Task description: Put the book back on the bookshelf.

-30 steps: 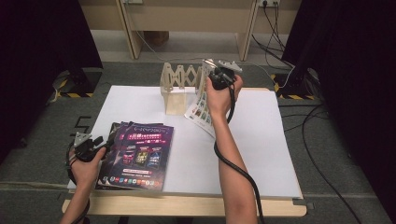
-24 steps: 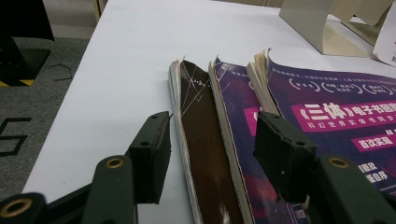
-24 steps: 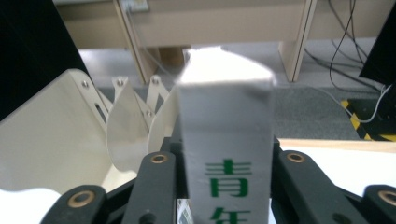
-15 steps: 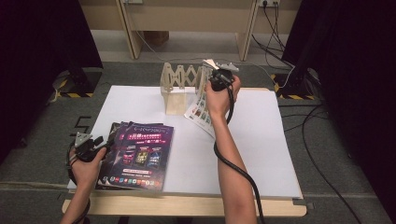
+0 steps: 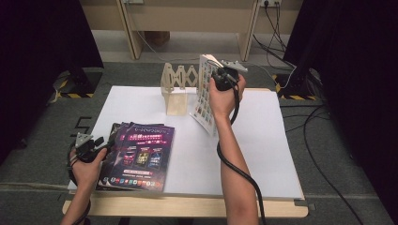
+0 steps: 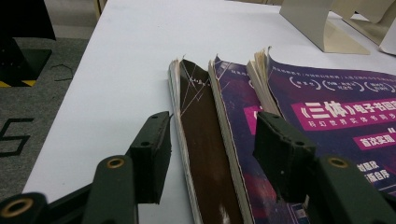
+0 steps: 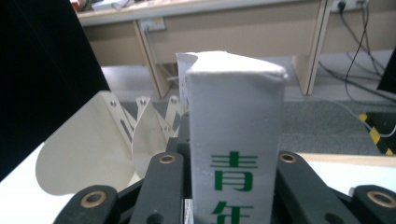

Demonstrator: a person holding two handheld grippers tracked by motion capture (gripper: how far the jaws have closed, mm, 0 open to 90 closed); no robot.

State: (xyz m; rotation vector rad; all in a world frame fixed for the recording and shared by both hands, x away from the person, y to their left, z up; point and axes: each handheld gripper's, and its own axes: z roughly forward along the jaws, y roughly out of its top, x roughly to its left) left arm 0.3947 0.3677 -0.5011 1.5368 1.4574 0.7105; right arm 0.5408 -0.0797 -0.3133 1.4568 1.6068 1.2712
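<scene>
the right gripper [image 5: 217, 75] is lifted over the far middle of the white table [image 5: 263, 154], just right of the beige accordion file rack [image 5: 176, 89], and its jaws have just been closing on a magazine [image 5: 205, 96] that now sits between them. in the right gripper view the magazine's pale spine [image 7: 236, 140], with green printed characters, stands upright between the two black jaws with the pads pressed against both its sides, so the grip looks firm. from the high view the magazine hangs tilted, its top edge up at the gripper and its lower corner down near the table surface just right of the rack; whether that corner touches the table i cannot tell. the rack's rounded dividers [image 7: 88, 154] show to the left of the spine in the right gripper view. the left gripper [image 5: 89, 146] rests low at the near left edge of the table, at the left side of a fanned stack of magazines [image 5: 141, 154] with purple covers. in the left gripper view its jaws stand wide apart, one jaw to the left of the stack's brown-covered bottom magazine [image 6: 205, 154] and the other over the purple cover [image 6: 336, 112] of a higher one; the pads do not press on anything, so it holds nothing. the stack lies flat on the table, well apart from the rack.
</scene>
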